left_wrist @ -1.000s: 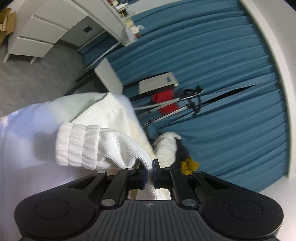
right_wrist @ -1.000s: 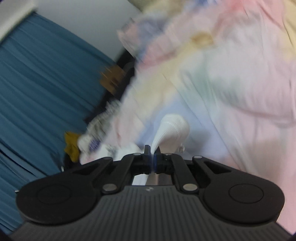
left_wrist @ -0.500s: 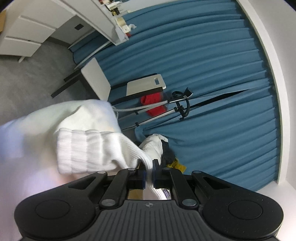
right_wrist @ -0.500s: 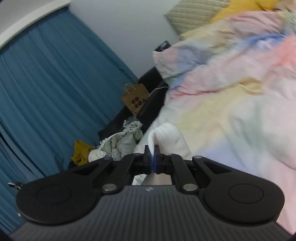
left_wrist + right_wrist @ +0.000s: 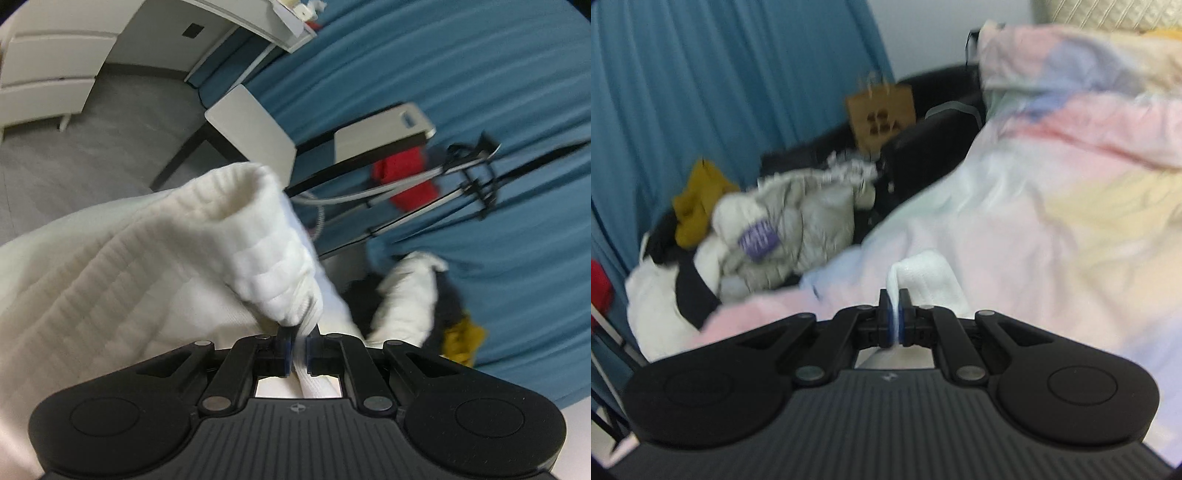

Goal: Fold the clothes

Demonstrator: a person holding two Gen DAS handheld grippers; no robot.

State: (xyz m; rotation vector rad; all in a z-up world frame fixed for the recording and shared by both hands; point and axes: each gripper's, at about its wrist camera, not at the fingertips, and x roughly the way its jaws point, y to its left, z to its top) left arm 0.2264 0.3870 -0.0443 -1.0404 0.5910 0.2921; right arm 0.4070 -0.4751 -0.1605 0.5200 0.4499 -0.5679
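A white ribbed knit garment (image 5: 155, 243) fills the lower left of the left wrist view, its ribbed cuff bunched just above the fingers. My left gripper (image 5: 298, 345) is shut on a fold of it. In the right wrist view my right gripper (image 5: 895, 319) is shut on another white ribbed edge of the garment (image 5: 931, 277), held over the pastel bedspread (image 5: 1052, 206). The rest of the garment is hidden below both grippers.
A pile of loose clothes (image 5: 768, 221) lies on a dark seat beside the bed, and shows in the left wrist view (image 5: 410, 295). Blue curtains (image 5: 461, 74), a drying rack with a red item (image 5: 406, 177), white drawers (image 5: 48, 74), a paper bag (image 5: 882, 110).
Both grippers swung while keeping their hold. The cuff has flipped up over the left fingers and the garment now fills more of that view. The right view turned toward the clothes pile.
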